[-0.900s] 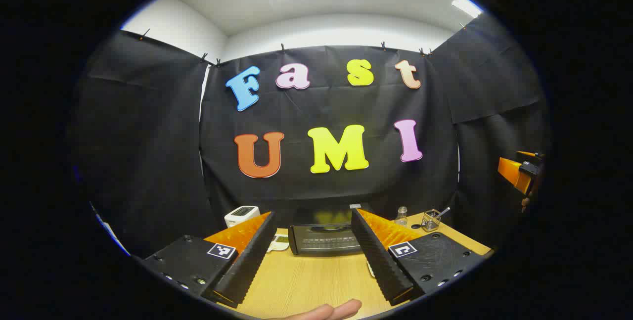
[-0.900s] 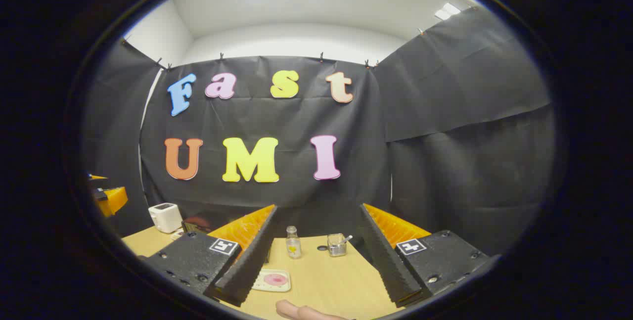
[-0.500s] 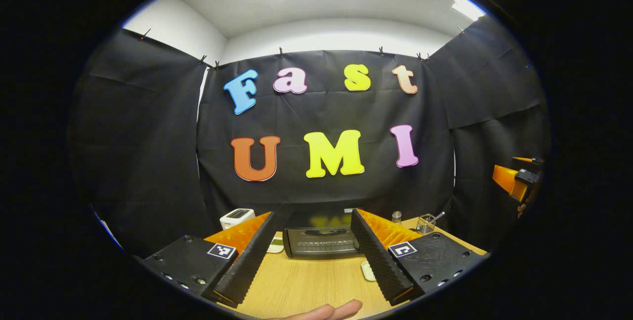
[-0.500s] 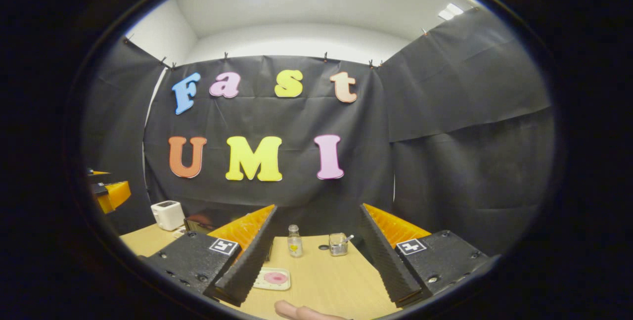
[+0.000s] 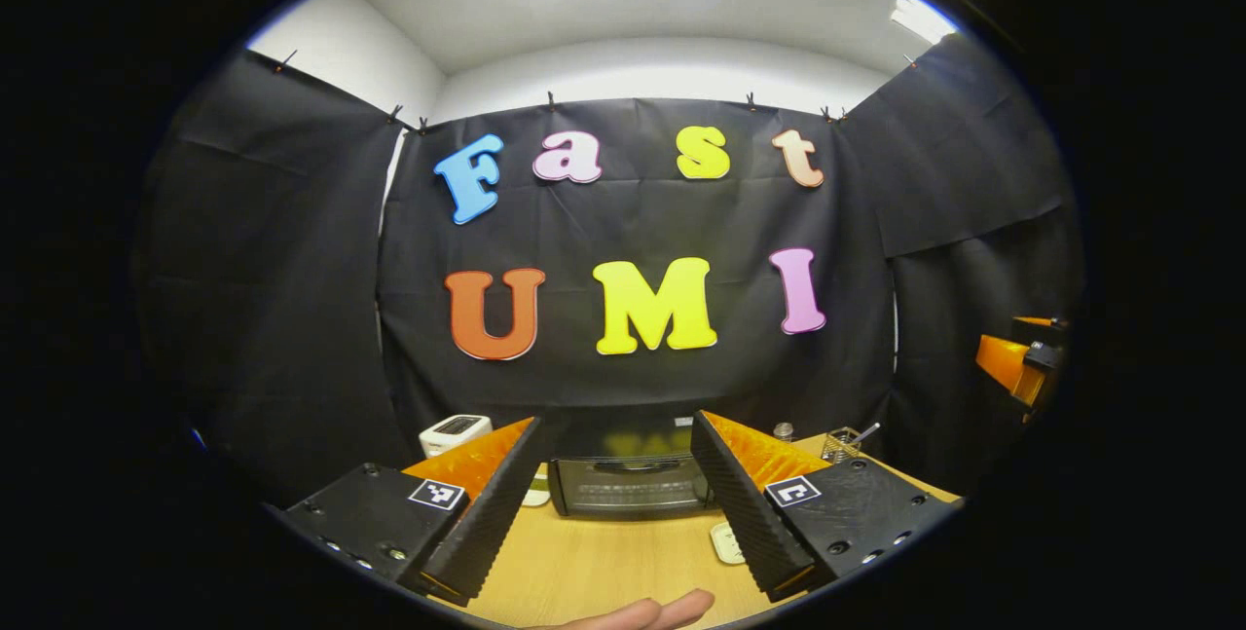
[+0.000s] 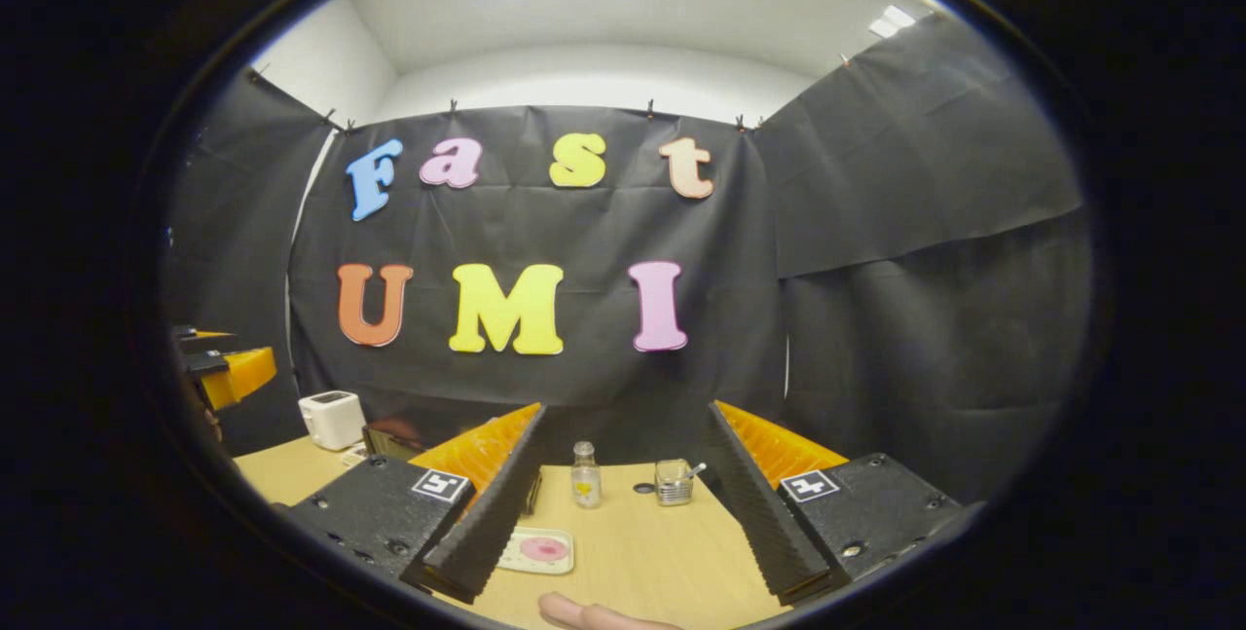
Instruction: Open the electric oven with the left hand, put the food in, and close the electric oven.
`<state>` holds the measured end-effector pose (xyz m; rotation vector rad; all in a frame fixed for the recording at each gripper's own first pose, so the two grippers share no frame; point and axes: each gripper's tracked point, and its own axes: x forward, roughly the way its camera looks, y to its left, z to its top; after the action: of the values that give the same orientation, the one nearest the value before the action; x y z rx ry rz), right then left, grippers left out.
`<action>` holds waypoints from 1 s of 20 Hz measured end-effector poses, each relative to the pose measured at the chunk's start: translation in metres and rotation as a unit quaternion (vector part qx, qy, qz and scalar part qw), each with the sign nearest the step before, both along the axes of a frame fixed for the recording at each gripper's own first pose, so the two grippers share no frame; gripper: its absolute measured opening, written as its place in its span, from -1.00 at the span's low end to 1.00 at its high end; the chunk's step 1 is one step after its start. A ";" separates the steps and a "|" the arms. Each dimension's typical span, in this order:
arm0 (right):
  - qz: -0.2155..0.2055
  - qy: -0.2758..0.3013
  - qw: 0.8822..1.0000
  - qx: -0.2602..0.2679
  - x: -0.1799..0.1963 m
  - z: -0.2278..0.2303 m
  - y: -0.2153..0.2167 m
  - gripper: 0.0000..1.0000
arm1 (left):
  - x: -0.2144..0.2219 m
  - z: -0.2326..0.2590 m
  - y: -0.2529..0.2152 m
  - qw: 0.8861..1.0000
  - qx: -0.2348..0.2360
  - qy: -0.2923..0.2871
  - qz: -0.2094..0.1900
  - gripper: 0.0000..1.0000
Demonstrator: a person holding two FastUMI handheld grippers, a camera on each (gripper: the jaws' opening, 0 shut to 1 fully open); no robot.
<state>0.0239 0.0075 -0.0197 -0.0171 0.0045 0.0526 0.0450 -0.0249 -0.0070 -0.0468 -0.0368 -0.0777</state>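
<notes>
Left gripper view: the left gripper (image 5: 619, 567) hangs wide apart before the closed electric oven (image 5: 629, 484). Right gripper view: the right gripper (image 6: 623, 567) spreads wide above the food (image 6: 544, 548) on its plate (image 6: 533, 564).

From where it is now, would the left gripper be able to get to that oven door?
Probably yes. The left gripper is open and faces the electric oven head-on, its door shut. Bare table lies between them; the small tray sits off to one side.

One black electric oven (image 5: 628, 486), one white toaster (image 6: 332, 419), one small clear glass bottle (image 6: 584, 476), one wire mesh cup (image 6: 671, 481), one pale tray holding pink food (image 6: 538, 550).
</notes>
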 end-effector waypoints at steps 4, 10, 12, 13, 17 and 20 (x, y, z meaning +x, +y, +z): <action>0.004 0.000 1.000 0.004 0.017 -0.008 -0.001 1.00 | 0.045 -0.015 -0.021 0.998 -0.022 0.027 -0.042 0.92; 0.000 0.007 1.000 0.004 0.036 -0.016 -0.008 1.00 | 0.154 -0.064 -0.028 0.996 -0.009 0.078 -0.033 0.93; 0.001 0.007 1.000 0.001 0.036 -0.018 -0.010 1.00 | 0.188 -0.086 -0.032 0.994 -0.010 0.103 -0.043 0.93; 0.001 0.006 1.000 0.000 0.036 -0.017 -0.012 1.00 | 0.202 -0.099 -0.033 0.991 -0.014 0.121 -0.047 0.93; -0.004 -0.003 1.000 -0.006 0.031 -0.012 -0.027 1.00 | 0.243 -0.146 -0.030 0.984 -0.012 0.172 -0.045 0.93; 0.002 -0.004 1.000 -0.001 0.021 -0.013 -0.035 1.00 | 0.252 -0.187 -0.035 0.973 -0.013 0.226 -0.047 0.91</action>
<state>0.0453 -0.0277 -0.0323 -0.0200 -0.0035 0.0575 0.2974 -0.0598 -0.1935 -0.0910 0.4206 -0.1590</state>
